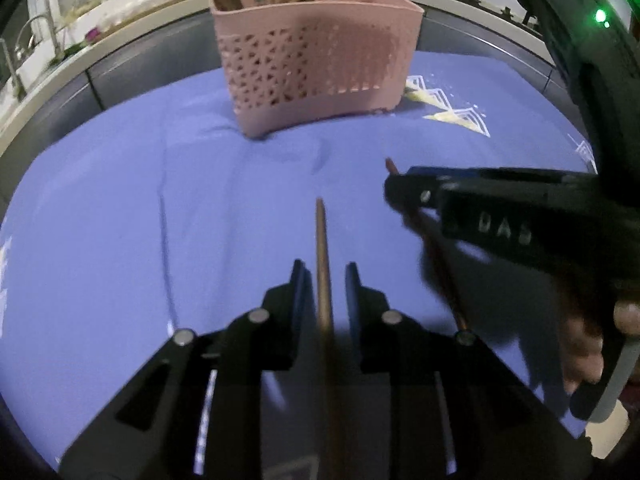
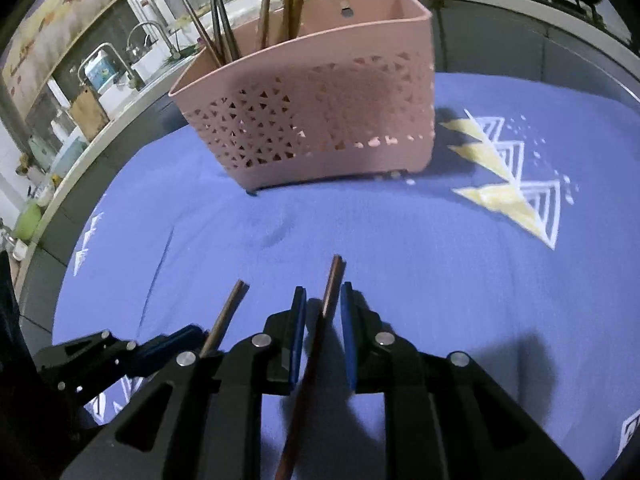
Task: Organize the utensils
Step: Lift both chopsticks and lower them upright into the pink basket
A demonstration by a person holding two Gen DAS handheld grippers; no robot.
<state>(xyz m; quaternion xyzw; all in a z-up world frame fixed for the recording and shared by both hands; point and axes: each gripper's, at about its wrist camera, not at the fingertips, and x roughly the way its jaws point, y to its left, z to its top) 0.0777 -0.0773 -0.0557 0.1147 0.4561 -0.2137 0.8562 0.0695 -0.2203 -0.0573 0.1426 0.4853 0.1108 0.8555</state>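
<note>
Pink perforated plastic, rounded at the corners, forms the utensil holder (image 1: 316,64) standing at the far side of the blue cloth (image 1: 120,200) that covers the tabletop. Its lower wall is pierced with small triangles, presumably so wet utensils can drain. Several thin brown sticks (image 2: 224,36) already stand upright in its left end, leaning against the rim.

I hold one chopstick in each gripper. My left gripper (image 1: 326,280) has a slim, round, brown chopstick (image 1: 322,248) running lengthwise between its blue pads, tip pointing toward the holder; a sliver of gap shows on either side, so I cannot tell whether the pads truly pinch it. My right gripper (image 2: 323,304) has narrowed around a second chopstick (image 2: 332,284), square-cut at its end and reddish-brown, which seems to lie against the right pad (again, the contact itself is hard to judge).

Both sticks are carried along the line of the fingers, I judge so that they can be dropped end-first into the holder's open top. Both hang above the near cloth, well apart from the holder.

The cloth is soft, lightly creased, printed with white and yellow triangles (image 2: 504,176) on its right.
</note>
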